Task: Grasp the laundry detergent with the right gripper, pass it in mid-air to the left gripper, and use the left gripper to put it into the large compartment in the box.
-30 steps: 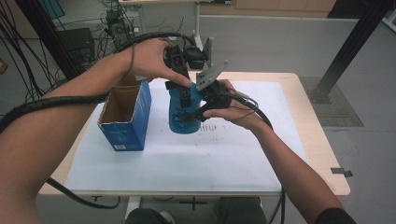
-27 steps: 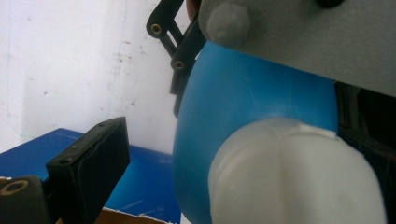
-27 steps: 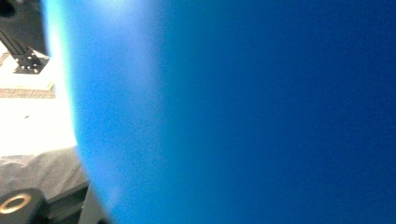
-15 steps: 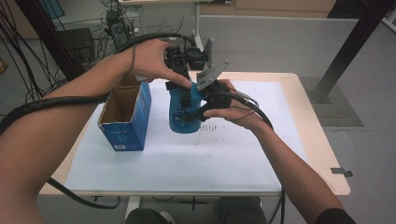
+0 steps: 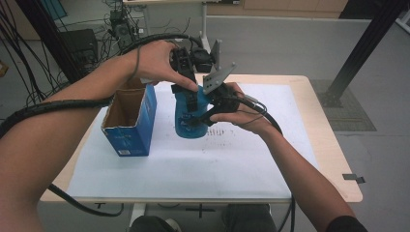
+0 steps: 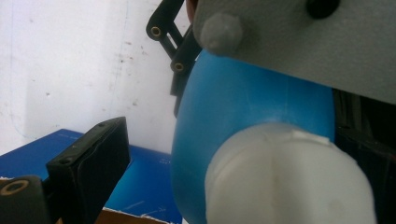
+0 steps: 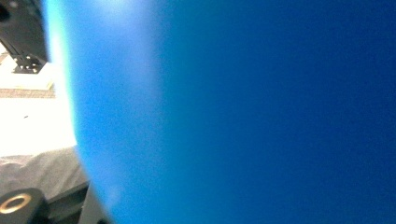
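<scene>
Two grippers meet at the blue bottle (image 5: pixel 189 118), which stands upright on the white sheet (image 5: pixel 203 164) just right of the open blue carton (image 5: pixel 129 121). My left gripper (image 5: pixel 189 94) comes down over the bottle's white cap (image 6: pixel 289 177), jaws spread either side. My right gripper (image 5: pixel 212 108) presses against the bottle's right flank; jaw state: cannot tell.

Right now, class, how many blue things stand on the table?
2: an open blue box at the left, and beside it a blue bottle between both grippers. The hands may hide others.
</scene>
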`<state>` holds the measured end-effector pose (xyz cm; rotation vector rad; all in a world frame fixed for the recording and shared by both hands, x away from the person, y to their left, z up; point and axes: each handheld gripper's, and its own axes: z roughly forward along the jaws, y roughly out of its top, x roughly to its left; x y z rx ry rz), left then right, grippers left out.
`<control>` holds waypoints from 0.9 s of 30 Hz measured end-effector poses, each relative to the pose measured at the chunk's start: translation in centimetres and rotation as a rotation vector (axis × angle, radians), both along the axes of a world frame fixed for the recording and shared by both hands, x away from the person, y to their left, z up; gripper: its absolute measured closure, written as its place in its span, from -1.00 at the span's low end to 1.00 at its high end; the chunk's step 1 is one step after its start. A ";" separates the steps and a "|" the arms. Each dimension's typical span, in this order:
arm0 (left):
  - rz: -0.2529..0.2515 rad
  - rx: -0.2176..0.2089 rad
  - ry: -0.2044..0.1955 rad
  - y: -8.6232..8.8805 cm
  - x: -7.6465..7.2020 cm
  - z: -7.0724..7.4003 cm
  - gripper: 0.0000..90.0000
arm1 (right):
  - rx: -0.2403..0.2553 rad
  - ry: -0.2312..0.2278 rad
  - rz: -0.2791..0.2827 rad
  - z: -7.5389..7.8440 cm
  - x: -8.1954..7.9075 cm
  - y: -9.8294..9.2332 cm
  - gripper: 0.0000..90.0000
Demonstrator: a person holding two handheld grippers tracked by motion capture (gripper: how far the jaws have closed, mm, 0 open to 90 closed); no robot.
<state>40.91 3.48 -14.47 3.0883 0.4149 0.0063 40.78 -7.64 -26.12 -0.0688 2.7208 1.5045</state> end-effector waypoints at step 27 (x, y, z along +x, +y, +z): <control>-0.003 -0.002 -0.003 -0.1 -0.3 0.0 -0.87 | 0.011 0.001 -0.003 0.3 -0.3 -0.2 -0.03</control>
